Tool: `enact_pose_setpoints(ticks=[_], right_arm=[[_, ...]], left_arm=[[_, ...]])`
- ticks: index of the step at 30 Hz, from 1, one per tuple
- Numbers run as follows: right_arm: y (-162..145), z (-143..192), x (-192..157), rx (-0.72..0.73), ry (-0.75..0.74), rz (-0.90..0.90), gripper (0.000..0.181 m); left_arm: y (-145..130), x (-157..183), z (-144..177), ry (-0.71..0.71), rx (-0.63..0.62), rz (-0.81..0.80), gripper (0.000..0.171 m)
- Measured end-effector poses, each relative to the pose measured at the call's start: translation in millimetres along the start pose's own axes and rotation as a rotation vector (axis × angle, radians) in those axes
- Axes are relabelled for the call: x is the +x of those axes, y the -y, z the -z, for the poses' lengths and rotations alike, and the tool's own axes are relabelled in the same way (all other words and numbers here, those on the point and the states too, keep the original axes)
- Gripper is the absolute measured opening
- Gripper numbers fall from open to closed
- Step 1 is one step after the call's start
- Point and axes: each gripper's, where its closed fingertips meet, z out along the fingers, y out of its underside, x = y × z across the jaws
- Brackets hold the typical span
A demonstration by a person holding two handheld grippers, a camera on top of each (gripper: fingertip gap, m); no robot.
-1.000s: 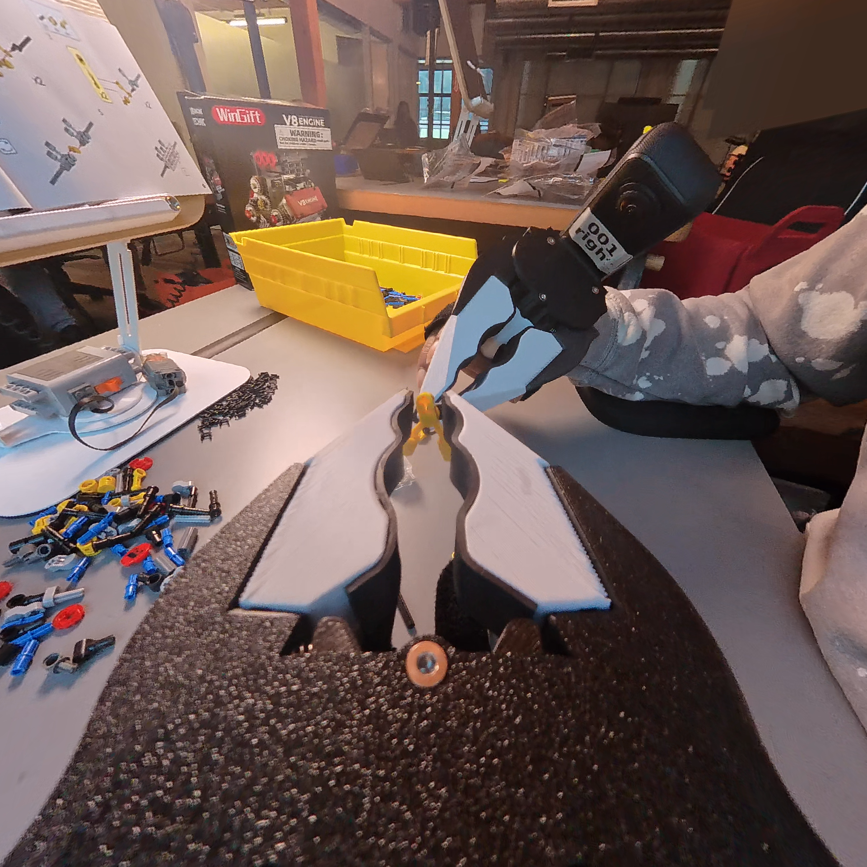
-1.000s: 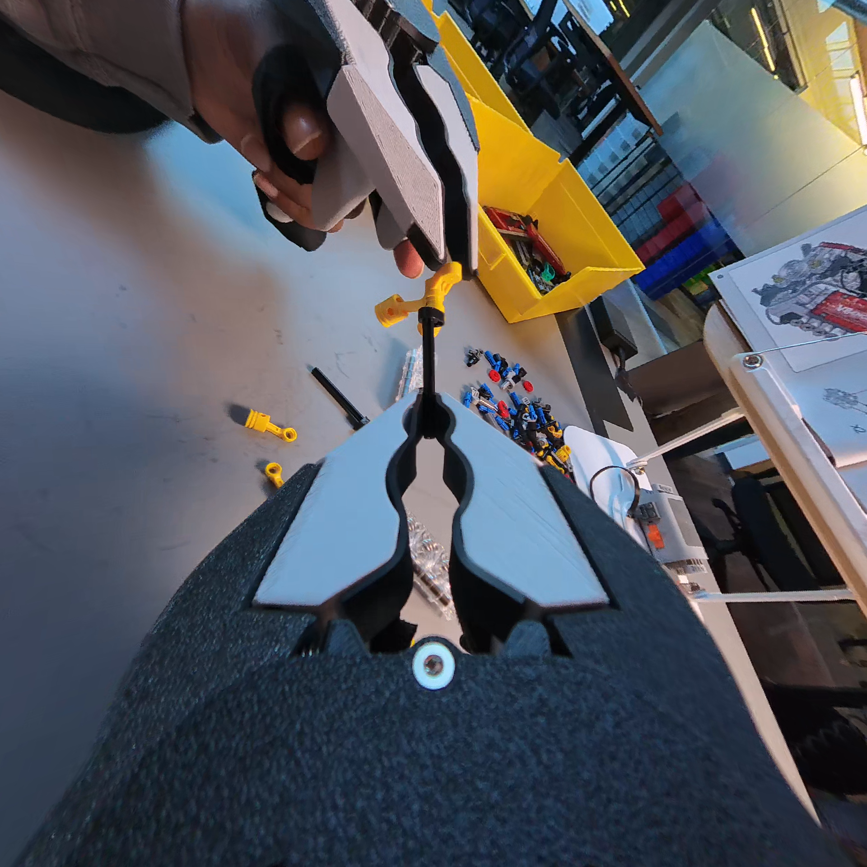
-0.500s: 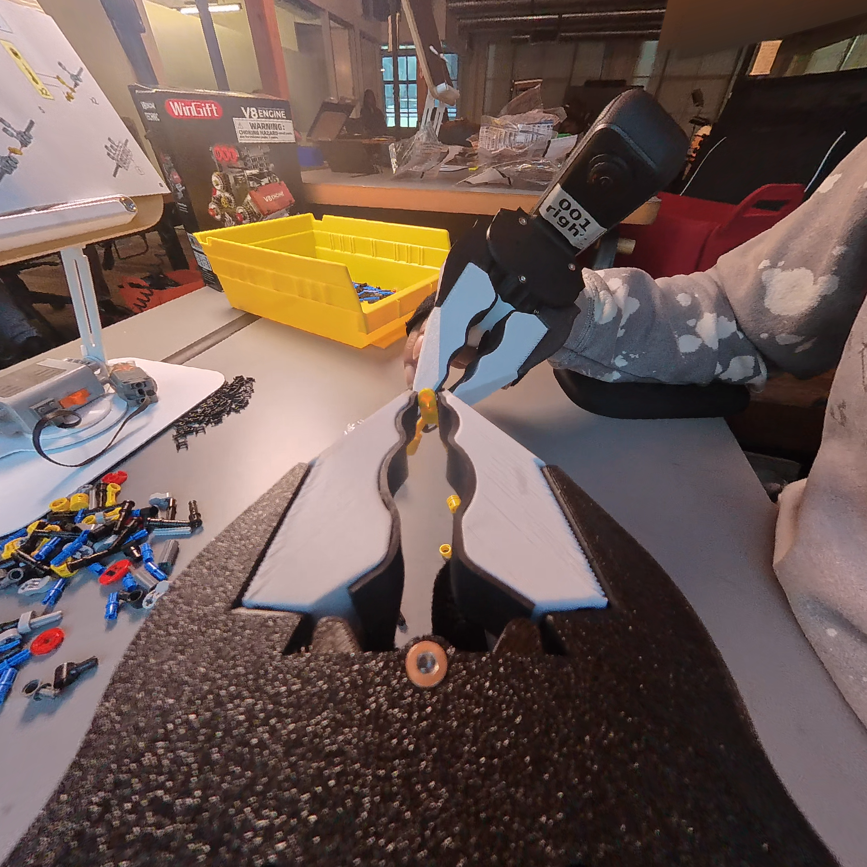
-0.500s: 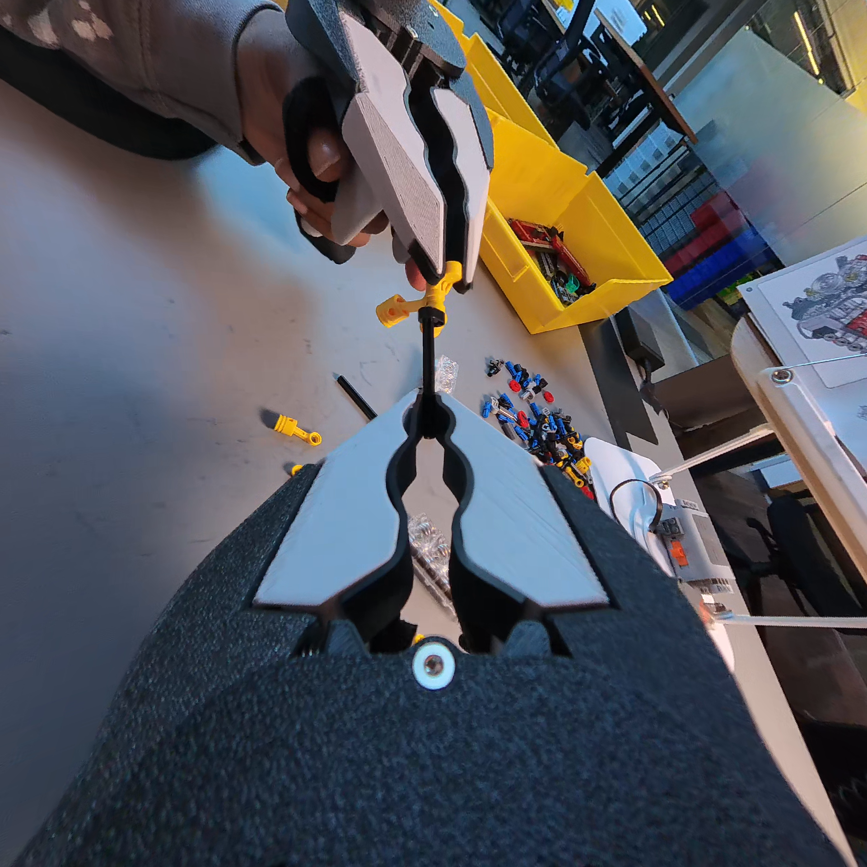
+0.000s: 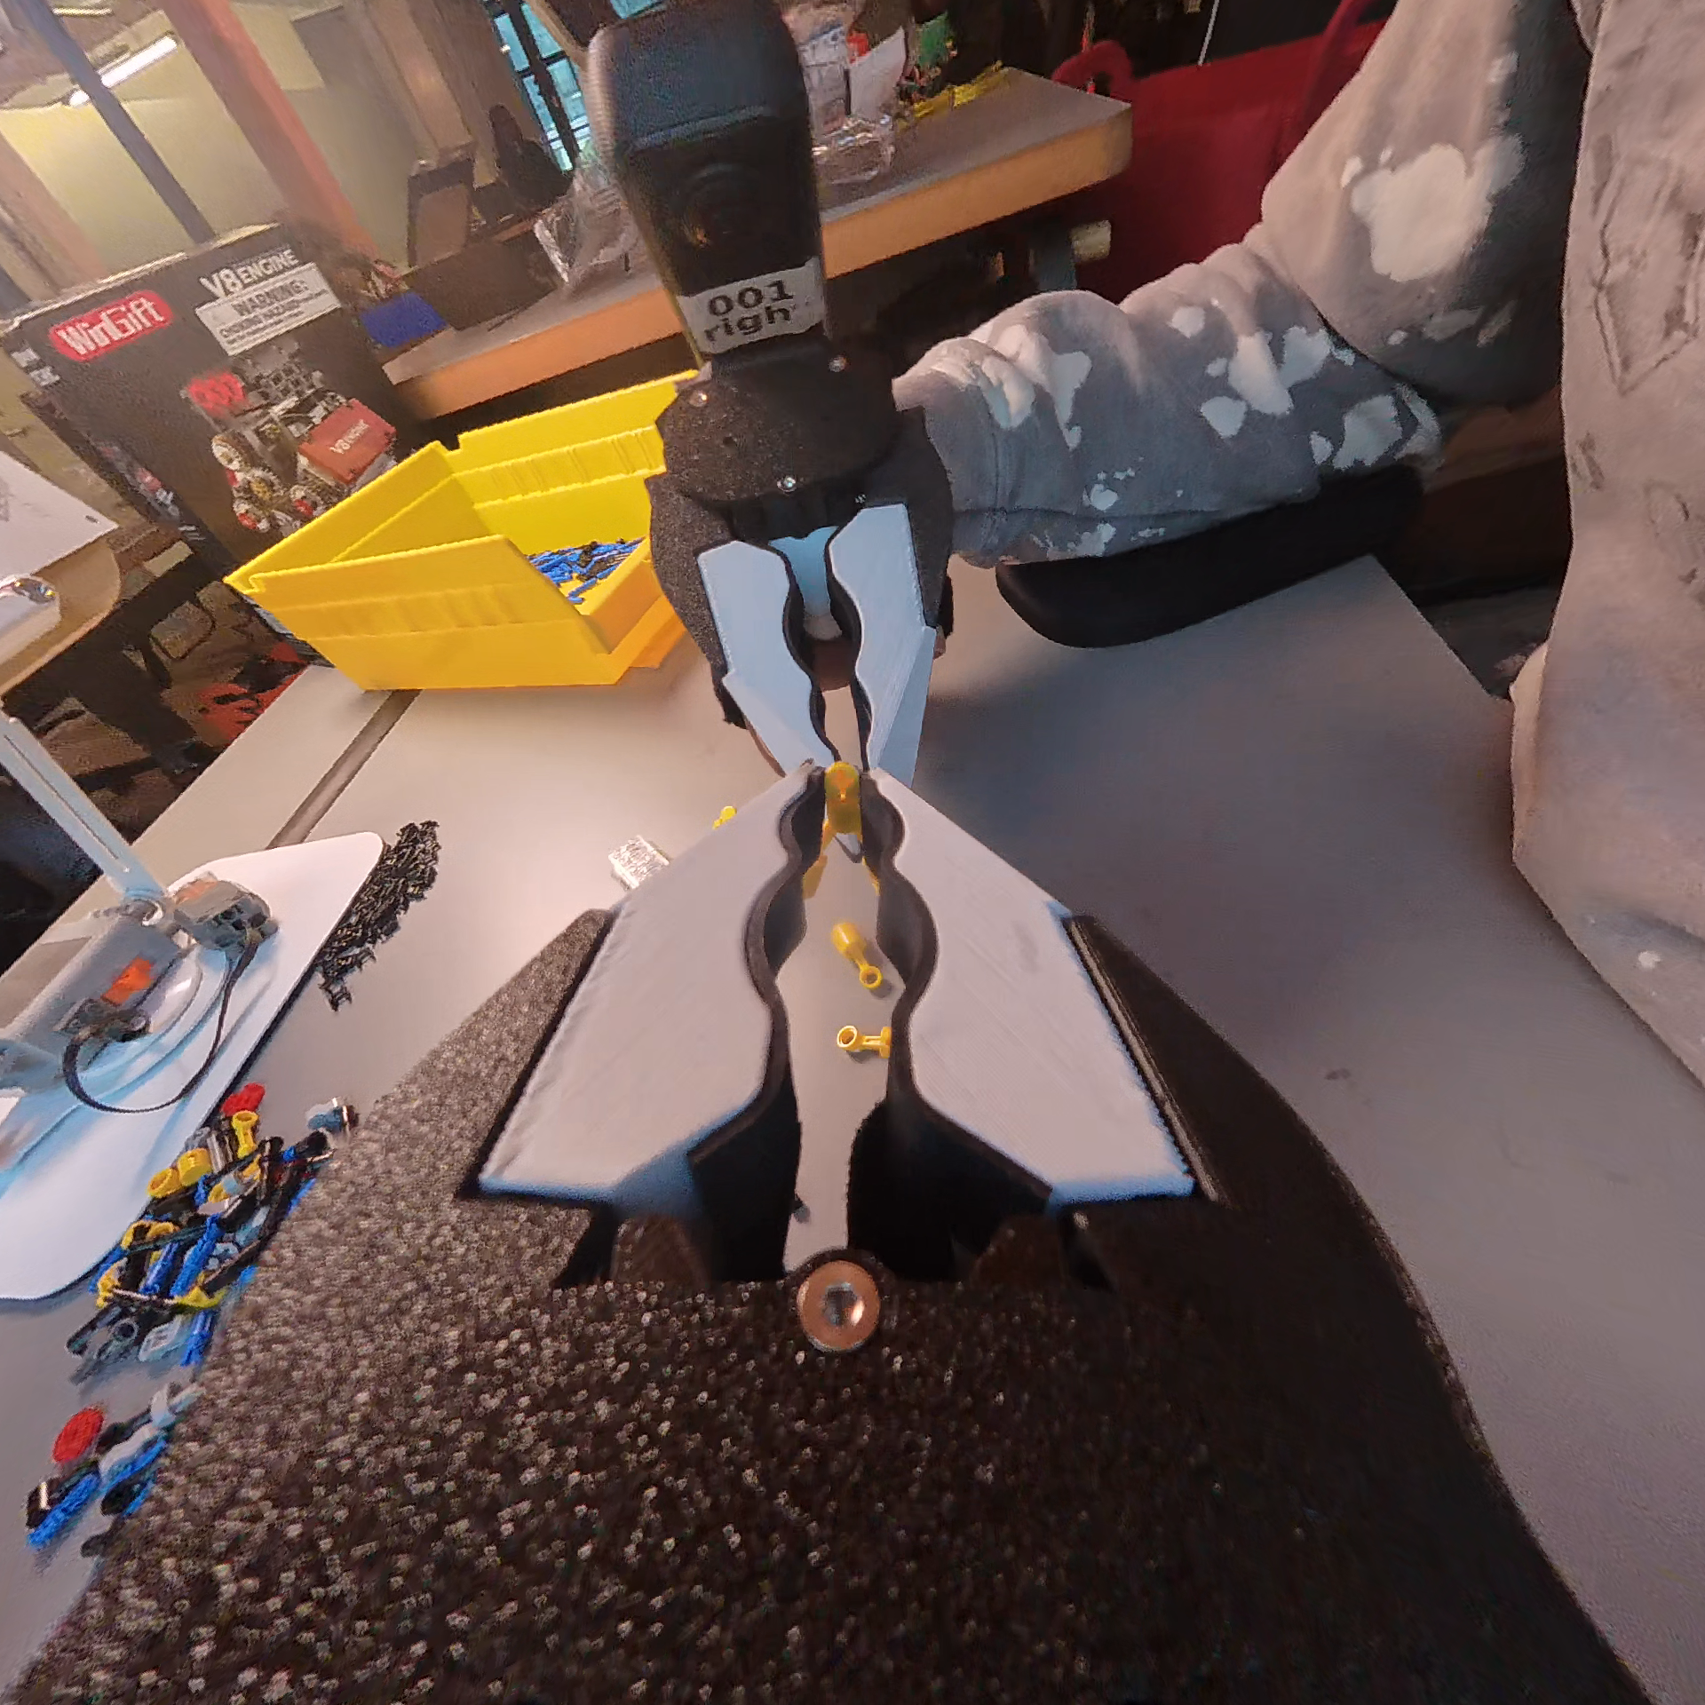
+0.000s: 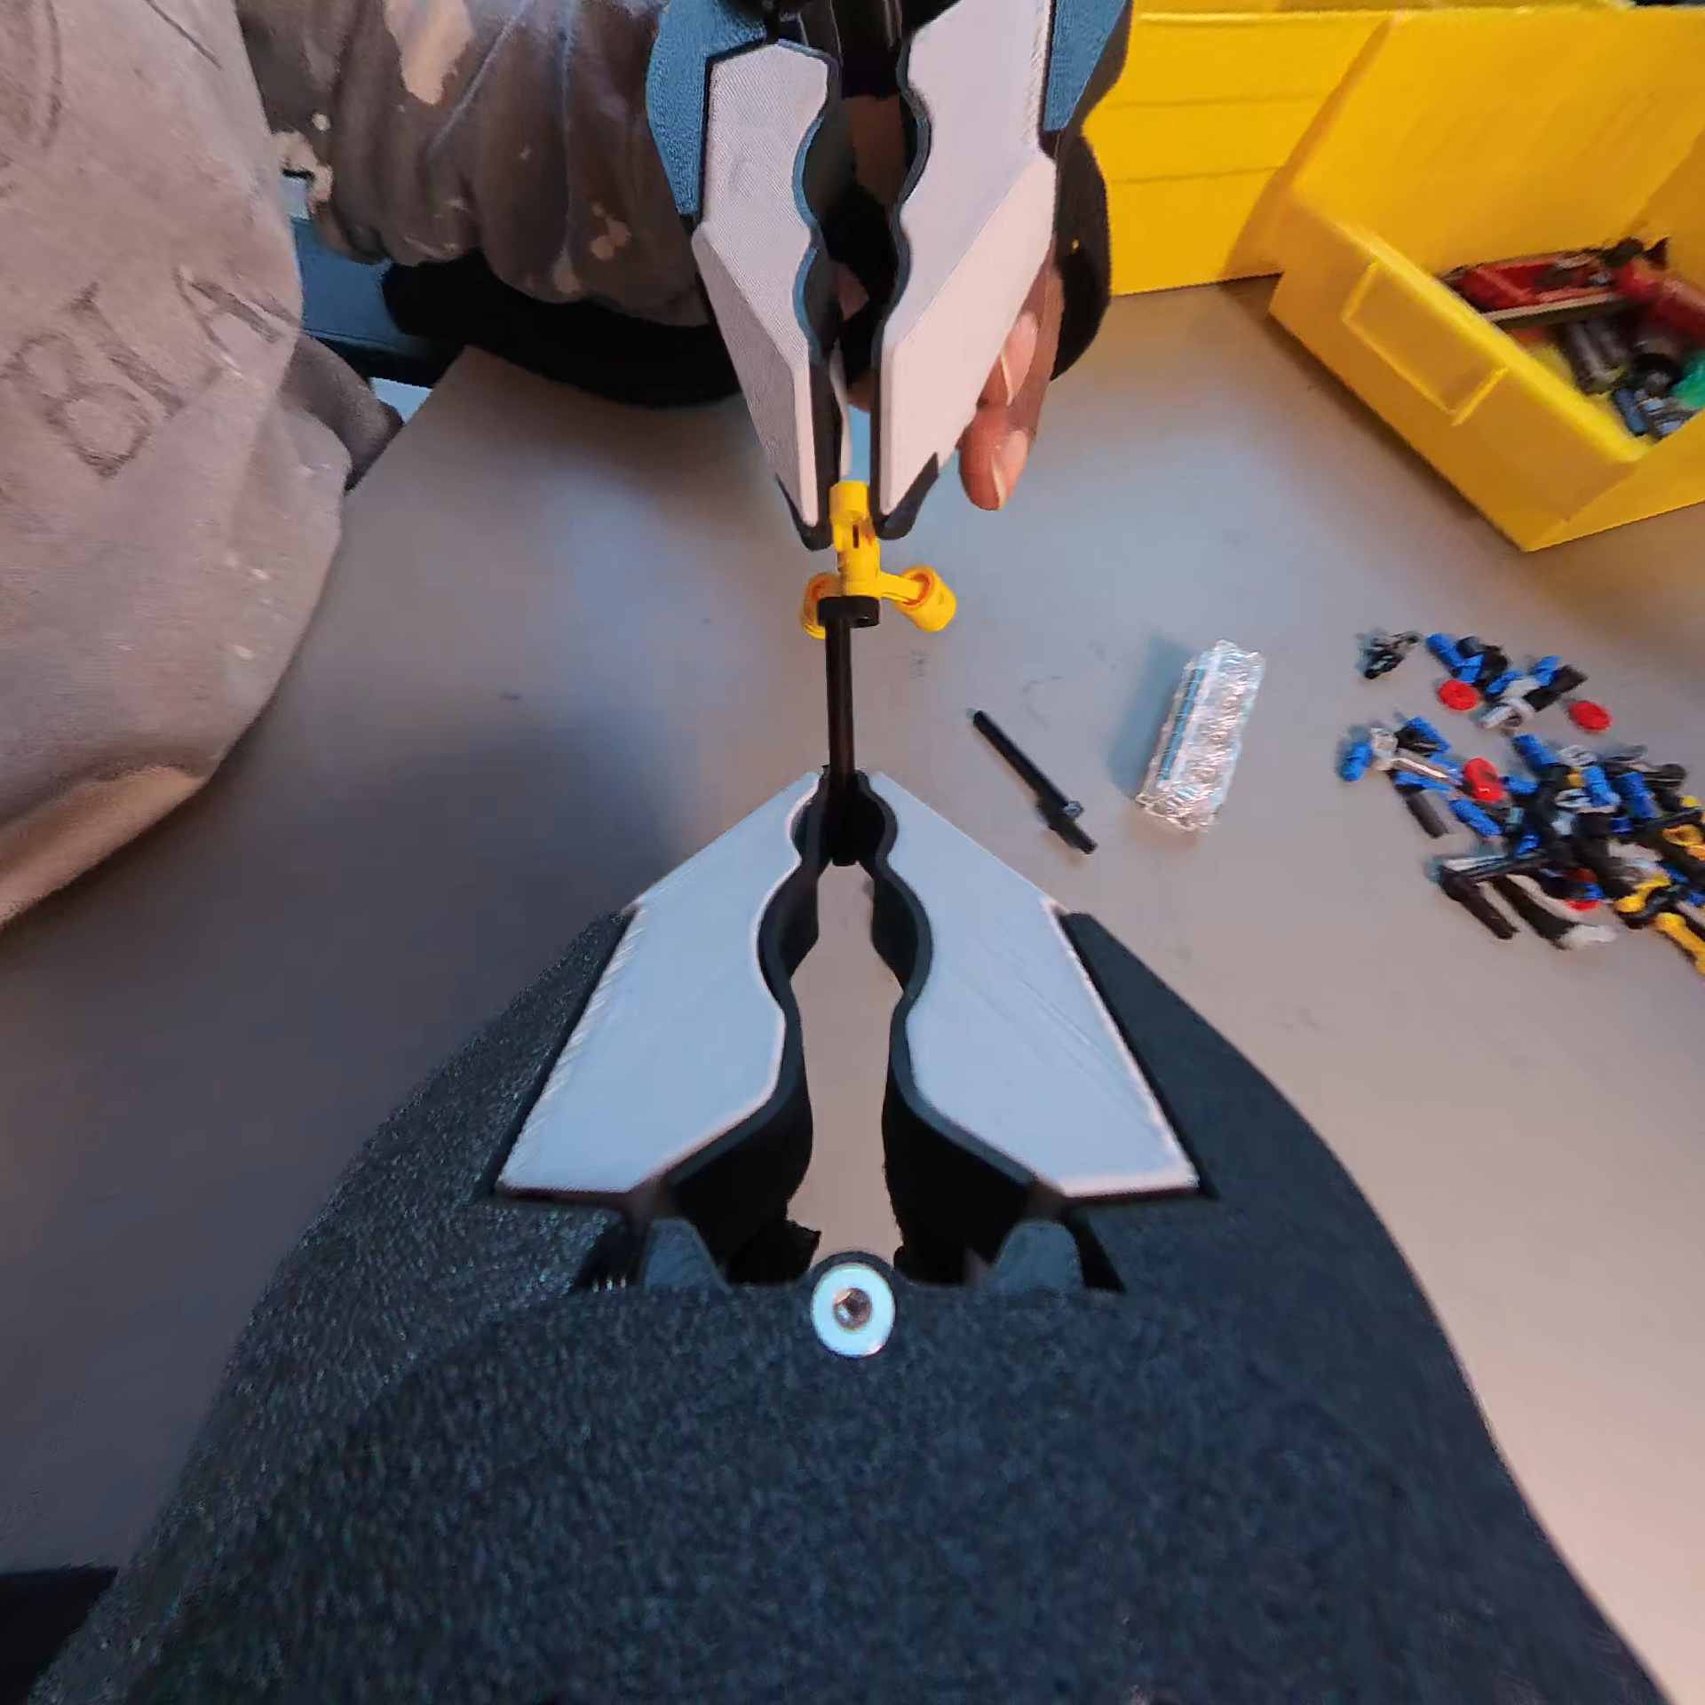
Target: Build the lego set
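My left gripper [image 5: 841,784] is shut on a small yellow connector piece [image 5: 841,804] and holds it above the grey table. My right gripper [image 6: 841,792] is shut on a thin black axle [image 6: 841,710] that points straight at the left gripper [image 6: 847,518]. The axle's far end sits in the yellow connector assembly [image 6: 876,602], whose arms stick out to both sides. The two grippers face each other tip to tip; the right gripper [image 5: 841,752] shows opposite in the left wrist view. A person's hands and pale mottled sleeves hold both.
Two loose yellow pieces [image 5: 853,950] lie under the left gripper. A second black axle [image 6: 1033,780], a small clear bag [image 6: 1199,738] and a pile of small coloured parts [image 6: 1550,793] lie to the right. Yellow bins [image 5: 480,590] stand behind; a white stand base [image 5: 277,923] is at left. The left gripper's tips are roughly 5 centimeters from the right gripper's.
Both grippers have swung round so that they now face each other head-on, closer to the person. The yellow piece and the black axle stay gripped and joined.
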Motion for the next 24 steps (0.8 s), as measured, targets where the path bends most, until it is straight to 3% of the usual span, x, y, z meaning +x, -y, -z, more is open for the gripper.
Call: enact_pose_setpoints(ticks=[8, 14, 17, 24], right_arm=[[-7, -5, -18, -0.041, 0.117, -0.053, 0.003], [-5, -1, 2, -0.021, 0.010, -0.047, 0.003], [1, 5, 19, 0.003, -0.093, -0.016, 0.003], [5, 14, 34, 0.018, -0.197, 0.023, 0.003]], left_arm=[[-4, 18, -2, -0.036, -0.045, -0.199, 0.008], [-7, -3, -2, 0.034, -0.038, 0.002, 0.009], [-7, -16, 0, 0.077, 0.003, 0.093, 0.018], [-3, -29, 5, 0.108, 0.060, 0.185, 0.020]])
